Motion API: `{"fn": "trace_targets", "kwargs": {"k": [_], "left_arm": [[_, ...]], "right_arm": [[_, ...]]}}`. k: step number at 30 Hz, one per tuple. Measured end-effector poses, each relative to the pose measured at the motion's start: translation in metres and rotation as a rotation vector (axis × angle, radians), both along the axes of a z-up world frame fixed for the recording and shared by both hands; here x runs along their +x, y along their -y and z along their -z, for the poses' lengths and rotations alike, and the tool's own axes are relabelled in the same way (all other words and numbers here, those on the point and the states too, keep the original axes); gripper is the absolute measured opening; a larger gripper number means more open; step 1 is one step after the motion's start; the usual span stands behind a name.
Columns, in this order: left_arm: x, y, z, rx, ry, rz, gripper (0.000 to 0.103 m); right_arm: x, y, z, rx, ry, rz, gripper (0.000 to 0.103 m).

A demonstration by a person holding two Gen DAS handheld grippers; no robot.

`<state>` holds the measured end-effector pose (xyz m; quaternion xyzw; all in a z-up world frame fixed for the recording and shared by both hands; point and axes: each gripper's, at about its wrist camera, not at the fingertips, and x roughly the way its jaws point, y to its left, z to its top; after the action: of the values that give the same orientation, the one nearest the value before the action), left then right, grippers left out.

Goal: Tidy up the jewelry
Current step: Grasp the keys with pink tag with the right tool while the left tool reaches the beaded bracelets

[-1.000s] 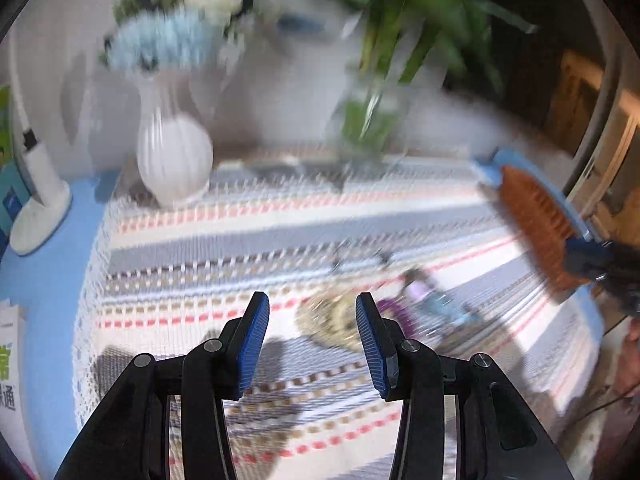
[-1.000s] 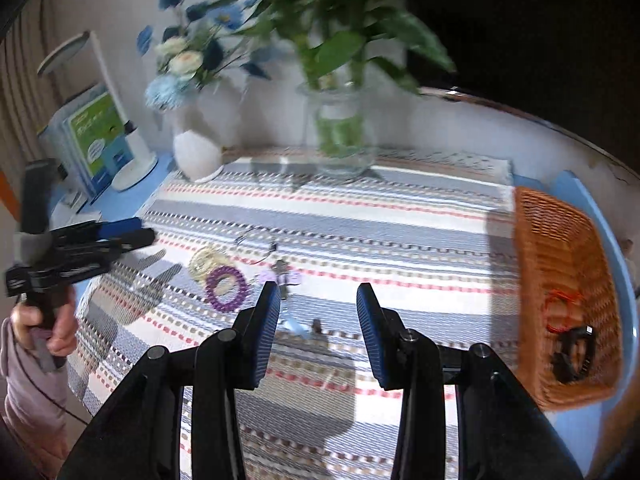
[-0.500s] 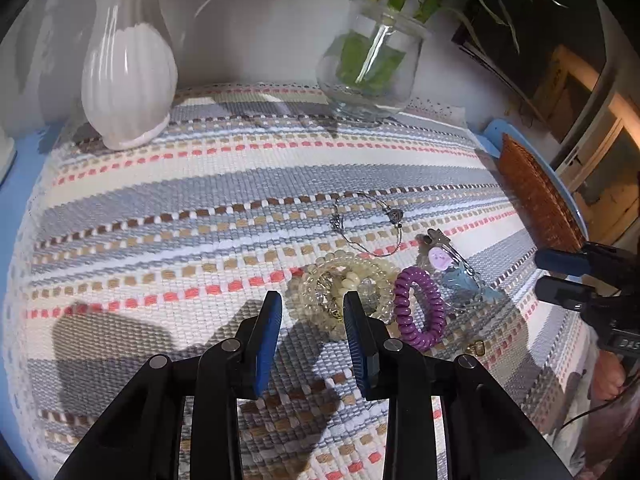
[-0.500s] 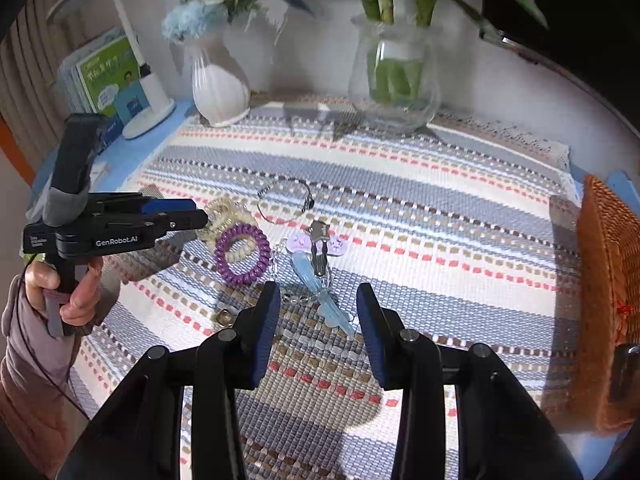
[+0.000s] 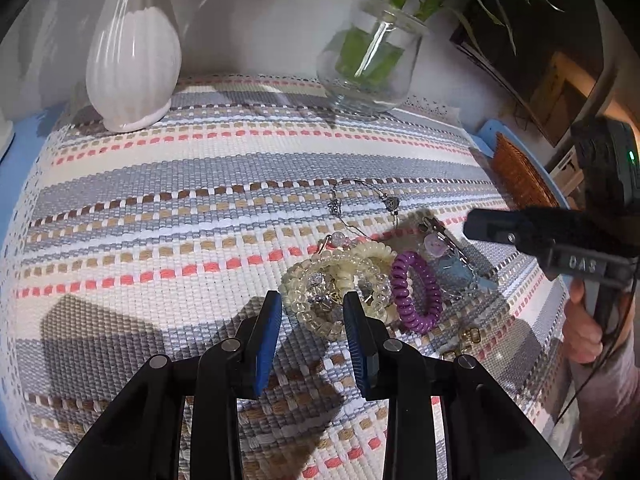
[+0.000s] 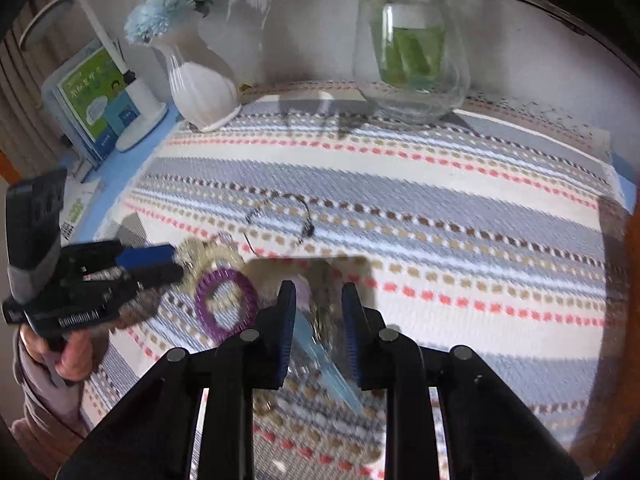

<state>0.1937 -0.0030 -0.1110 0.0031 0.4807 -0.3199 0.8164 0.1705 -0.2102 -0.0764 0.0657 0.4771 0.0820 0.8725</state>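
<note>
A jewelry pile lies on the striped mat. In the left wrist view my left gripper [image 5: 313, 310] is open and narrow, its tips at the near edge of the cream beaded bracelets [image 5: 336, 280]; its right finger overlaps them. Beside them lie a purple coil ring [image 5: 416, 292], a thin silver bracelet [image 5: 360, 200] and the hair clips [image 5: 452, 264]. My right gripper [image 6: 318, 300] hangs over the hair clips [image 6: 320, 352], which lie between its closing jaws; the pads do not press on them. Each gripper shows in the other view: the right gripper [image 5: 476, 226], the left gripper [image 6: 174, 262].
A white ribbed vase [image 5: 132, 60] and a glass vase with green stems [image 5: 372, 68] stand at the mat's back edge. An orange wicker basket [image 5: 520, 176] sits far right. A desk lamp [image 6: 136, 100] and a book [image 6: 96, 100] stand at the left. A small gold clasp [image 5: 468, 336] lies near the purple ring.
Both grippers came down toward the jewelry. The left one narrowed and reached the beaded bracelets. The right one moved over the hair clips and its jaws narrowed.
</note>
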Motion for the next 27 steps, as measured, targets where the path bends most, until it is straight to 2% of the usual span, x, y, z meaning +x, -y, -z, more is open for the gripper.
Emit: {"fn": "trace_targets", "kwargs": {"k": [6,11,13,15,16,19,27], "left_arm": [[-0.002,-0.001,0.000,0.003,-0.001,0.005,0.032],[-0.001,-0.011,0.001,-0.061,-0.053,0.001,0.032],[-0.001,-0.009,0.001,-0.060,-0.049,-0.003,0.032],[-0.001,-0.007,0.001,-0.046,-0.035,-0.016,0.025],[-0.001,-0.007,0.002,-0.039,-0.032,-0.021,0.012],[0.000,-0.009,0.004,-0.062,-0.043,-0.027,0.009],[-0.004,-0.016,-0.008,-0.117,-0.010,-0.023,0.008]], "right_arm": [[0.022,-0.008,0.013,-0.011,-0.046,-0.030,0.027],[0.032,-0.007,0.024,-0.008,-0.067,-0.033,0.029],[0.033,-0.010,0.024,-0.030,-0.059,-0.040,0.029],[0.033,-0.014,0.024,-0.053,-0.050,-0.043,0.028],[0.033,-0.016,0.024,-0.068,-0.043,-0.045,0.025],[0.030,-0.020,0.023,-0.090,-0.022,-0.041,0.025],[0.018,-0.001,0.005,-0.039,0.034,0.006,0.025]]}}
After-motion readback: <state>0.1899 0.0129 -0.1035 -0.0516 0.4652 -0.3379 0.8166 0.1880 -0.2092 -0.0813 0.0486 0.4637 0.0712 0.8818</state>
